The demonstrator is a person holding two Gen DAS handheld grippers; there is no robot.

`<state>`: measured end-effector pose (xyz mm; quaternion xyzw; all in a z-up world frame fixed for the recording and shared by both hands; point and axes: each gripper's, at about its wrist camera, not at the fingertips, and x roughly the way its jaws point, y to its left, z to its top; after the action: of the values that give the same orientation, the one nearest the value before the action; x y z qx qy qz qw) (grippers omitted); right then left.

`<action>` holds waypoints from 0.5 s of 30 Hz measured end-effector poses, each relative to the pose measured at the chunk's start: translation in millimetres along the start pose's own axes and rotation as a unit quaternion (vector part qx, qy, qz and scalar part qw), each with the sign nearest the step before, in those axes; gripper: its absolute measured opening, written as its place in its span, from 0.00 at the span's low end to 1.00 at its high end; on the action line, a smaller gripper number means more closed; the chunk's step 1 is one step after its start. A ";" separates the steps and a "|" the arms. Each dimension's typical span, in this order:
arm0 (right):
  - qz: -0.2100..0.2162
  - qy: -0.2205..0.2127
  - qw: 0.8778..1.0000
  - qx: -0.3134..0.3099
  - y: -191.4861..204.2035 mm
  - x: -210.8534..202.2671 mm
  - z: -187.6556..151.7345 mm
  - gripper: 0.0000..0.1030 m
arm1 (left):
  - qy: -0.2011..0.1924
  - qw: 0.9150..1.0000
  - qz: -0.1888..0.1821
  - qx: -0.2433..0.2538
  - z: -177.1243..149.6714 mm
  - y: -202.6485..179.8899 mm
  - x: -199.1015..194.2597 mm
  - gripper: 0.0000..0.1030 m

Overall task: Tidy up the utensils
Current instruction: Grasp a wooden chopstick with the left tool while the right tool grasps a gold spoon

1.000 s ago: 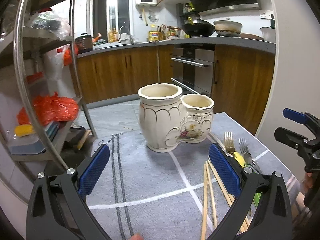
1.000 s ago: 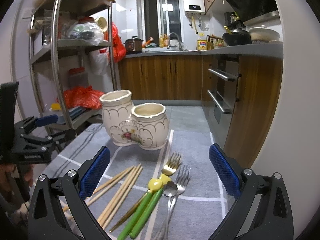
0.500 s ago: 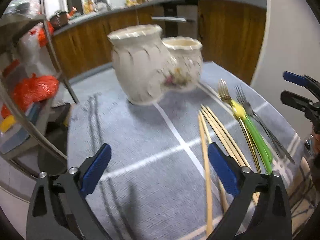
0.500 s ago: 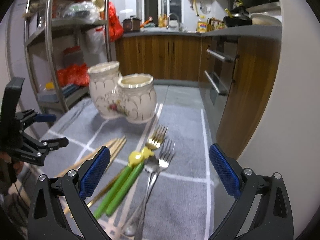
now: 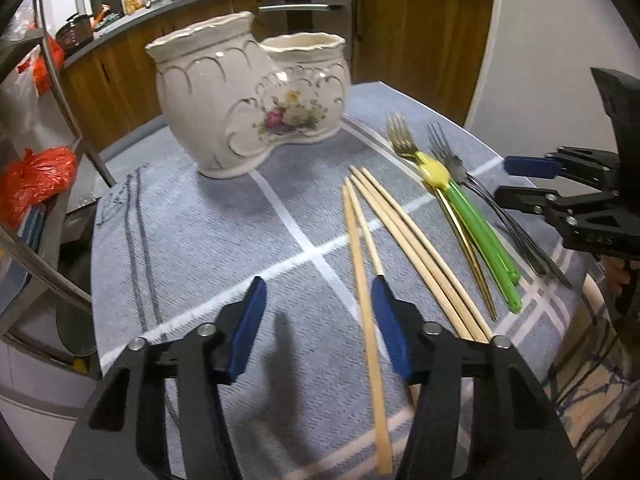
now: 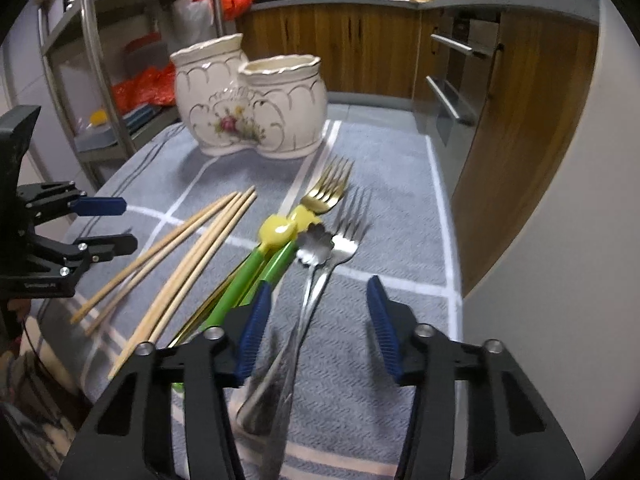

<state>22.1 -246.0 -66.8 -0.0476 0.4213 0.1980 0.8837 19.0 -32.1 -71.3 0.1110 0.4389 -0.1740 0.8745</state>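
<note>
A cream two-pot ceramic holder (image 5: 248, 92) (image 6: 248, 108) stands at the back of the grey striped cloth (image 5: 200, 240). Several wooden chopsticks (image 5: 400, 232) (image 6: 192, 260) lie beside green-handled utensils (image 5: 476, 228) (image 6: 256, 268), a gold fork (image 5: 400, 136) (image 6: 328, 188) and silver forks (image 5: 448, 152) (image 6: 344, 236). My left gripper (image 5: 318, 320) (image 6: 126, 224) hovers low over the leftmost chopstick, its jaws closing; the stick runs just inside the right pad, unpinched. My right gripper (image 6: 318, 320) (image 5: 506, 179) is closing around the silver handles, its pads clear of them.
A metal shelf rack (image 5: 52, 80) (image 6: 96, 40) with an orange bag (image 5: 32, 180) stands left of the table. Wooden cabinets and an oven (image 6: 452, 92) lie beyond. The table's right edge drops off beside a white wall.
Both grippers have sunk toward the cloth and tipped downward. Their jaws have narrowed from wide open, the left over a chopstick, the right over the silver handles.
</note>
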 end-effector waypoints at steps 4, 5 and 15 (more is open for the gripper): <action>0.002 0.004 1.000 0.005 0.4 5.3 1.4 0.32 | 0.009 1.000 -0.016 0.007 -1.3 -5.2 3.0 0.32; 0.003 0.005 1.000 0.008 -0.1 7.2 1.5 0.28 | 0.012 1.000 -0.020 0.008 -1.8 -6.4 3.5 0.28; -0.001 -0.005 1.000 0.000 -0.6 17.1 14.5 0.23 | 0.021 1.000 -0.022 0.008 -5.3 -9.2 10.9 0.24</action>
<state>42.6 -237.6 -70.6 -0.0474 0.4165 0.1973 0.8862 17.4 -40.9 -83.6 0.1123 0.4580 -0.1947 0.8601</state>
